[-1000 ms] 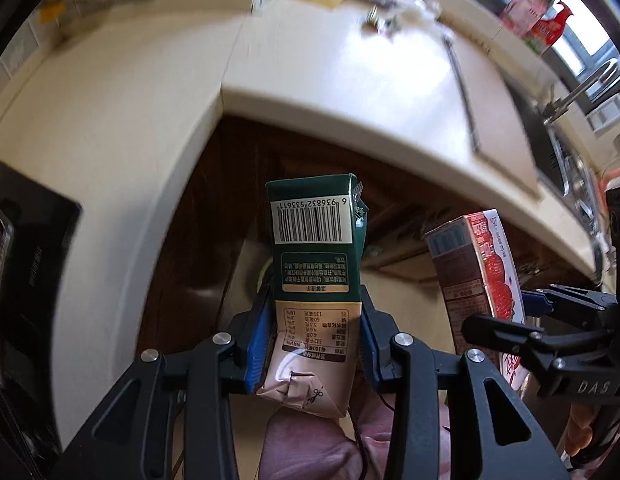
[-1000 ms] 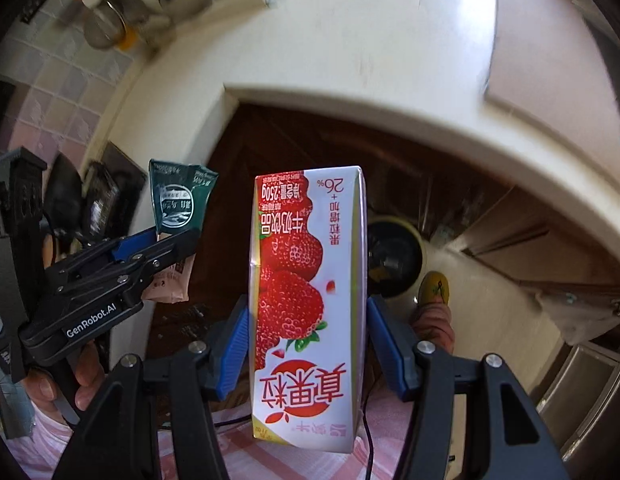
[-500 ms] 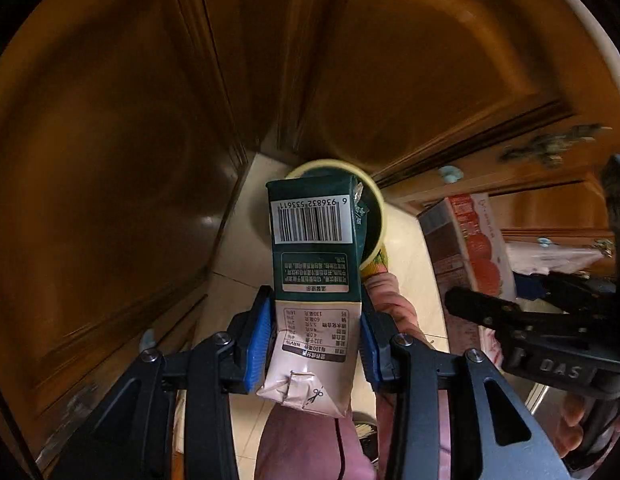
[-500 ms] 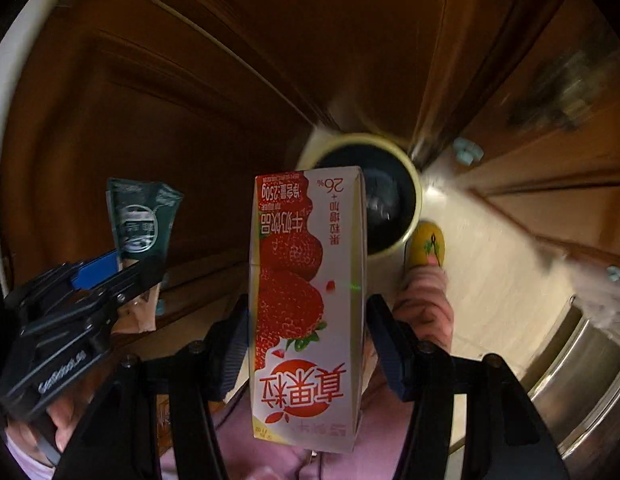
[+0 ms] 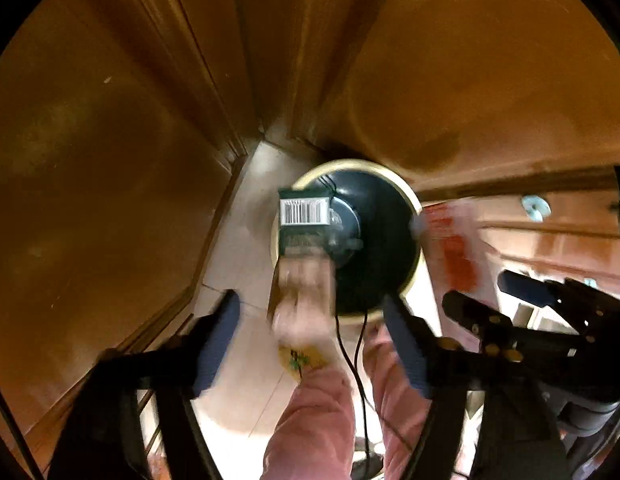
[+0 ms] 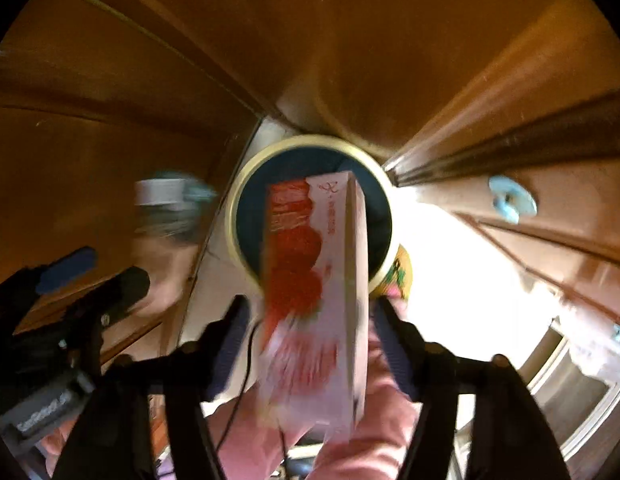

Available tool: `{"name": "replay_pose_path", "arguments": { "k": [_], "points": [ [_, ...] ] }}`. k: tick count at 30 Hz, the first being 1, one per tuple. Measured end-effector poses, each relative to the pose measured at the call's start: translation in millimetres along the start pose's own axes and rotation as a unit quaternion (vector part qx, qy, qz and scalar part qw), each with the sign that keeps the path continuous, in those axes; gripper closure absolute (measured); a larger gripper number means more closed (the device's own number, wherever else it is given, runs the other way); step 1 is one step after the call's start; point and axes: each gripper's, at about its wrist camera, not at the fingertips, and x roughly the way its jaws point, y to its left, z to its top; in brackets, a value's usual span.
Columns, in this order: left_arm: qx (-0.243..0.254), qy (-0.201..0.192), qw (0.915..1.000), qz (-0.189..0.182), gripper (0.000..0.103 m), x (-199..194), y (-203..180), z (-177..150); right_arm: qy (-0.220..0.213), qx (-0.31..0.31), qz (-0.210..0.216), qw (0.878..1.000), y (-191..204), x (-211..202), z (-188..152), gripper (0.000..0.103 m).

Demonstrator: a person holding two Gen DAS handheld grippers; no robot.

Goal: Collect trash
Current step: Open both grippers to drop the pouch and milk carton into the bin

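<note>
A round bin with a yellow rim (image 5: 346, 162) and dark inside stands on the floor right below me. A green carton (image 5: 303, 216) with a barcode, blurred, hangs loose over the bin's left edge. It is between the opening jaws of my left gripper (image 5: 312, 320), whose pads stand clear of it. In the right wrist view a strawberry milk carton (image 6: 314, 280), tilted and blurred, is over the bin rim (image 6: 310, 139). It sits between the opening jaws of my right gripper (image 6: 312, 320), free of the pads. Each view shows the other gripper at its side.
Brown wooden cabinet doors (image 5: 109, 200) close in on the left and behind the bin, with a pale blue knob (image 6: 510, 200) on the right one. A person's pink trouser legs (image 5: 310, 420), a yellow slipper (image 6: 400, 276) and a black cable lie below. A metal appliance (image 6: 570, 400) is at lower right.
Both grippers dropped from counter height down toward the floor bin. Both pairs of jaws spread and let go of their cartons, which now fall blurred toward the bin.
</note>
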Motion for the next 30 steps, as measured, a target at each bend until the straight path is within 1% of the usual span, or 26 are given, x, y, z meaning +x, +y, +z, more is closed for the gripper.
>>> {"name": "replay_pose_path", "arguments": {
  "k": [2,4,7,9,11,17,25,30],
  "points": [
    [-0.002,0.000,1.0000,-0.003,0.026,5.7,1.6,2.6,-0.007,0.000,0.003,1.000,-5.8,1.7,2.8,0.031],
    [-0.003,0.001,1.0000,0.002,0.026,10.8,2.5,4.3,-0.012,0.007,0.014,1.000,-11.7,2.3,4.3,0.031],
    [0.006,0.001,0.9999,0.014,0.025,12.1,0.4,3.1,-0.022,0.022,0.017,0.999,-16.3,-0.3,3.5,0.031],
    [0.009,0.004,0.9998,0.014,0.025,14.2,-2.8,2.7,-0.028,0.031,0.021,0.999,-23.9,1.2,1.9,0.031],
    [0.010,0.005,0.9998,0.015,0.025,16.4,-6.2,6.7,-0.036,0.038,0.024,0.998,-23.3,-1.3,-1.2,0.031],
    [0.019,-0.003,0.9995,0.023,0.022,12.8,-14.0,10.0,-0.051,0.043,0.017,0.998,-28.5,-7.7,-8.3,0.031],
    [0.035,-0.015,0.9987,0.033,0.022,-14.6,-25.2,7.6,-0.069,0.047,0.025,0.996,-28.5,-28.3,-13.6,0.031],
    [0.038,-0.030,0.9981,0.039,0.022,-47.0,-29.1,5.9,-0.086,0.035,0.030,0.995,-23.1,-55.3,-18.3,0.031]
  ]
}}
